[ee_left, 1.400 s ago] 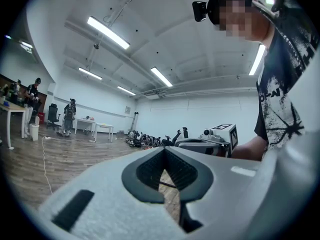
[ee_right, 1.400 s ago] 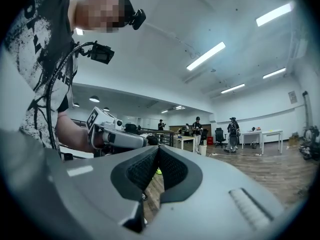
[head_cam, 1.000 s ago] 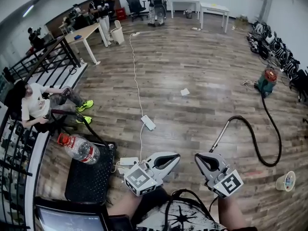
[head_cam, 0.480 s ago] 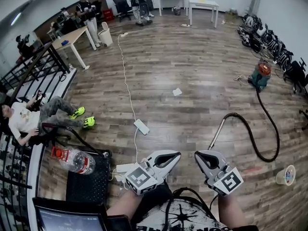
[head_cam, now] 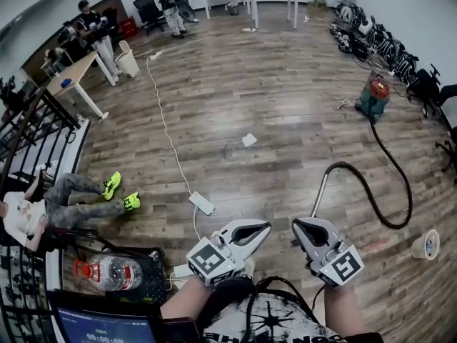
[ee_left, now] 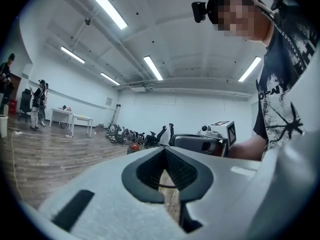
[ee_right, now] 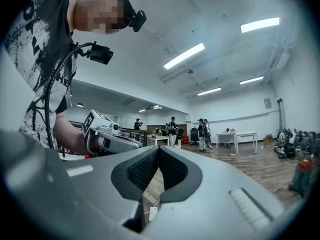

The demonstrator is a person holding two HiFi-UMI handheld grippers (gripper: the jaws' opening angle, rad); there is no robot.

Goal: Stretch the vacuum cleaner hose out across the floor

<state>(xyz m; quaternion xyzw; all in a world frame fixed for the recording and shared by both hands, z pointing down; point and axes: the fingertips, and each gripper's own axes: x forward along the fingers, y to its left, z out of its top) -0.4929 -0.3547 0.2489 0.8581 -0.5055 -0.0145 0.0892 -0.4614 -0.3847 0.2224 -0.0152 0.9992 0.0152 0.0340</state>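
Head view: wand (head_cam: pixel 320 191) foot behind right gripper (head_cam: pixel 297 224).

Bare wood floor (head_cam: pixel 285 91) spreads wide ahead. On the left, a white cable (head_cam: pixel 166 131) and power strip (head_cam: pixel 202 204) cross it beside a seated person's legs (head_cam: pixel 86 200). On the right, the black hose (head_cam: pixel 393 226) loops from the vacuum cleaner (head_cam: pixel 373 95), with its metal wand (head_cam: pixel 320 191) closest. A scrap, perhaps paper (head_cam: pixel 248 140), lies mid-floor.

Digits on laptop screen (head_cam: pixel 100 327), too small to read; nothing else legible.
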